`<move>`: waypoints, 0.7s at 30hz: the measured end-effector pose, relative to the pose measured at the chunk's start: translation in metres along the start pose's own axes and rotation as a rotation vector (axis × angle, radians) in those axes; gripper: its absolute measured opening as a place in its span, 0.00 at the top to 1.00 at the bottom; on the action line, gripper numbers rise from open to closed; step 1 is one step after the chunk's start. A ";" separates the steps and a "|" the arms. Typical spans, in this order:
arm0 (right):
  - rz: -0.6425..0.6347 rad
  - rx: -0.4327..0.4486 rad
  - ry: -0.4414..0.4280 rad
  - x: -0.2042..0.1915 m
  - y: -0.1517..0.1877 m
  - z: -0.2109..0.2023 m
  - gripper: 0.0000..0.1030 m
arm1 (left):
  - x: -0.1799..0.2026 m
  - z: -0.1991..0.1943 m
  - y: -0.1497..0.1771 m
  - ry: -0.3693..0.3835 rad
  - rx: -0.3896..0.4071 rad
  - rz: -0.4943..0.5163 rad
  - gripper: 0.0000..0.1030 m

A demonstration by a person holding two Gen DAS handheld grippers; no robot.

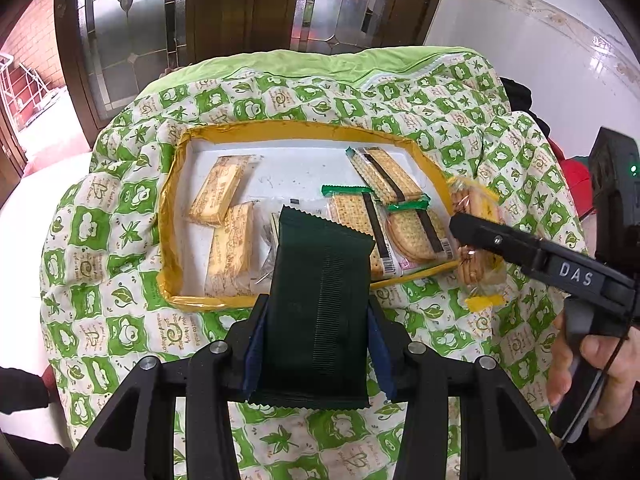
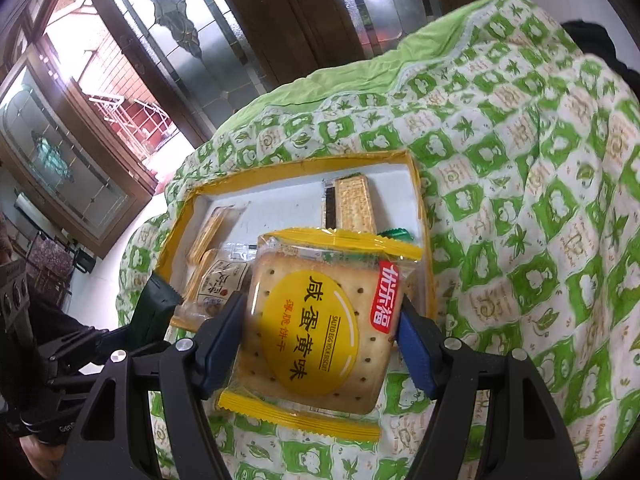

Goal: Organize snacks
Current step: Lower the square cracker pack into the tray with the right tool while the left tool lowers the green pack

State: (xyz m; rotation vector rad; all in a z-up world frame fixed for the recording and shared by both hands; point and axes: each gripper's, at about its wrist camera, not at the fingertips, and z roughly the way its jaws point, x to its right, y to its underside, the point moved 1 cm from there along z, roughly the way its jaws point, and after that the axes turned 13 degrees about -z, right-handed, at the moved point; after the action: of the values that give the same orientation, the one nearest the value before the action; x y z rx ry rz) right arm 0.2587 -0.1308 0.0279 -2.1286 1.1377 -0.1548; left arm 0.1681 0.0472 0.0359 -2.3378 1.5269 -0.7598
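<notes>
**Operator:** Left wrist view: my left gripper has its fingers clamped on a dark green packet, held above the near edge of the yellow-rimmed tray so it can drop in.

**Partner:** And the right?

**Operator:** My right gripper pinches a salted egg yolk biscuit pack by its sides, above the tray's near right corner. Sorted biscuits already lie inside, on the quilt-covered surface.

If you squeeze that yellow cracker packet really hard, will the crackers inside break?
Probably yes. The clear, yellow-edged packet of square crackers, clamped in the right gripper, shows thin, holed biscuits that look brittle. Its crinkly film likely gives little protection and may feel slippery. It holds its flat shape between the pads, so it seems fairly stiff and light.
</notes>
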 end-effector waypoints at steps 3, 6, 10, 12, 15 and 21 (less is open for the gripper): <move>0.018 -0.012 -0.010 0.004 0.005 0.005 0.31 | 0.003 0.003 -0.001 0.001 0.002 -0.002 0.54; 0.016 -0.017 -0.016 0.004 0.007 0.007 0.31 | 0.005 0.006 -0.003 0.003 0.001 -0.007 0.54; 0.007 -0.008 -0.016 0.002 0.003 0.006 0.31 | 0.005 0.009 -0.009 0.001 0.004 -0.013 0.54; 0.005 -0.007 -0.015 0.002 0.000 0.007 0.31 | 0.004 0.010 -0.013 -0.001 0.007 -0.018 0.54; -0.002 -0.008 -0.017 0.001 -0.006 0.008 0.31 | 0.003 0.010 -0.018 -0.003 0.012 -0.027 0.54; -0.024 -0.013 -0.030 -0.008 -0.021 0.012 0.31 | 0.000 0.015 -0.029 -0.021 0.017 -0.034 0.54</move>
State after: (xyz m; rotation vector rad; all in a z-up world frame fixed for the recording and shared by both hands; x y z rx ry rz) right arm 0.2728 -0.1105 0.0342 -2.1499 1.0996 -0.1265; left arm 0.1987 0.0585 0.0374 -2.3572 1.4698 -0.7506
